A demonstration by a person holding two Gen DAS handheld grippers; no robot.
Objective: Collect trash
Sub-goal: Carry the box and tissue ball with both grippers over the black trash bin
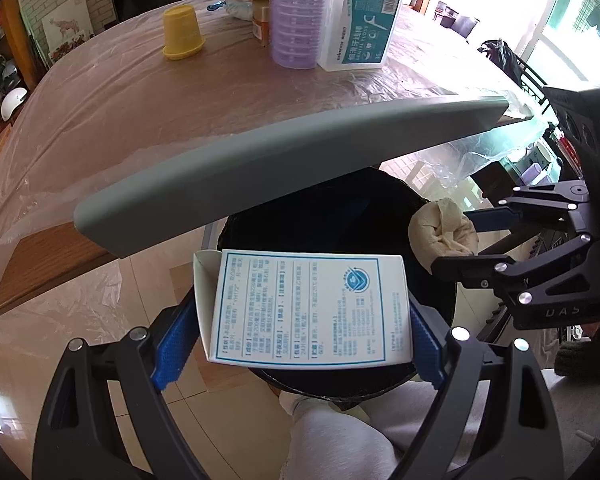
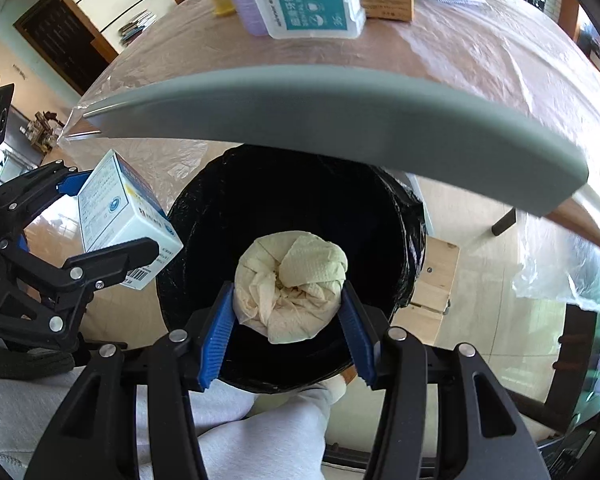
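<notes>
Left gripper [image 1: 300,316] clamped on a white medicine box [image 1: 306,308] — right gripper [image 2: 288,316] clamped on a crumpled paper wad [image 2: 290,290]. Both poised over the open black-lined bin [image 2: 404,216], just below the grey table edge [image 2: 340,112].

Daylight floods in from the windows [image 1: 540,20] beyond the table [image 1: 140,100], blown out to white. The plastic sheet [image 2: 480,56] over the table shows soft glare. Below the table edge the bin [image 2: 292,200] interior is nearly black. Fisheye bending curves the table strongly; corners vignette dark. Focus is sharp throughout.
</notes>
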